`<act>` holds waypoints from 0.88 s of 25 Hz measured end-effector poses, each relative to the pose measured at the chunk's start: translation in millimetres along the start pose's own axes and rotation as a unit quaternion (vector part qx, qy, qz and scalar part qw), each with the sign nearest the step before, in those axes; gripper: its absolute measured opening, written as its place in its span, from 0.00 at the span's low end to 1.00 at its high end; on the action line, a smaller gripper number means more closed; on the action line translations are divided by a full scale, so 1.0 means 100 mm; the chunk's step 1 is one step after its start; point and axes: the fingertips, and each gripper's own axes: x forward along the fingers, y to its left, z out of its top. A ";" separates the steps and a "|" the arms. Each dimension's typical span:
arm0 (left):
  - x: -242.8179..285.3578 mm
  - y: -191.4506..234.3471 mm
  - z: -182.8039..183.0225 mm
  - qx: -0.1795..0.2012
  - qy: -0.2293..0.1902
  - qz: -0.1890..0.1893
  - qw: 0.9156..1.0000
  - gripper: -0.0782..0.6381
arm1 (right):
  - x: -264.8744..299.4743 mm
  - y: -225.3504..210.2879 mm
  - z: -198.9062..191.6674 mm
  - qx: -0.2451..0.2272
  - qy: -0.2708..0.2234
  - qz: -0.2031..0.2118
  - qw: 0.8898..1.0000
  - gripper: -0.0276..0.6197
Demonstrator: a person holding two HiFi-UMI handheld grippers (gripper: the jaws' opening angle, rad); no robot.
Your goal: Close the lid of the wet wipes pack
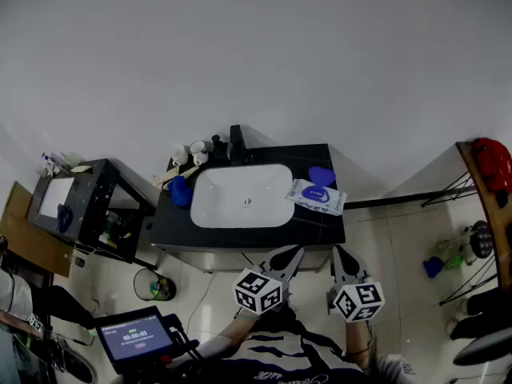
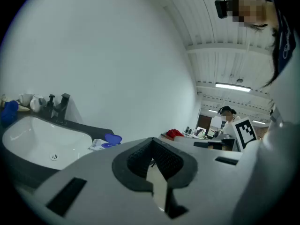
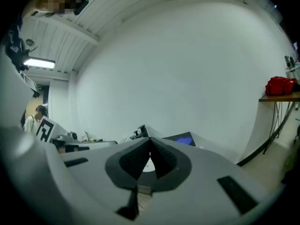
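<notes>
The wet wipes pack point(image 1: 317, 197) lies on the black counter point(image 1: 320, 229) to the right of the white sink point(image 1: 242, 195). Its blue lid point(image 1: 322, 174) stands open at the far end. Both grippers hang in front of the counter, short of its near edge and apart from the pack. The left gripper point(image 1: 290, 254) is shut with nothing in it, and so is the right gripper point(image 1: 339, 256). In the left gripper view the pack point(image 2: 98, 145) and lid point(image 2: 113, 138) show beyond the shut jaws point(image 2: 152, 140). In the right gripper view the lid point(image 3: 184, 140) shows past the jaws point(image 3: 150, 139).
A black faucet point(image 1: 236, 144), cups point(image 1: 198, 151) and a blue item point(image 1: 179, 190) sit by the sink's back and left. A black cabinet point(image 1: 84, 202) stands at left, a waste bin point(image 1: 152, 284) below it, a lit tablet point(image 1: 134, 334) near me. A rack with a red bag point(image 1: 490, 163) is at right.
</notes>
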 end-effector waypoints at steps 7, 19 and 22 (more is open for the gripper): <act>0.23 0.71 0.04 -0.033 0.022 0.004 0.999 0.11 | 0.57 -0.15 0.08 0.007 0.011 -0.039 0.999 0.04; 0.88 1.25 -0.32 -0.030 0.088 0.019 0.996 0.11 | 1.07 -0.80 -0.06 0.029 0.062 -0.054 0.996 0.04; 1.13 1.48 -0.43 -0.041 0.105 0.040 0.993 0.11 | 1.32 -1.01 -0.05 0.021 0.080 -0.042 0.996 0.04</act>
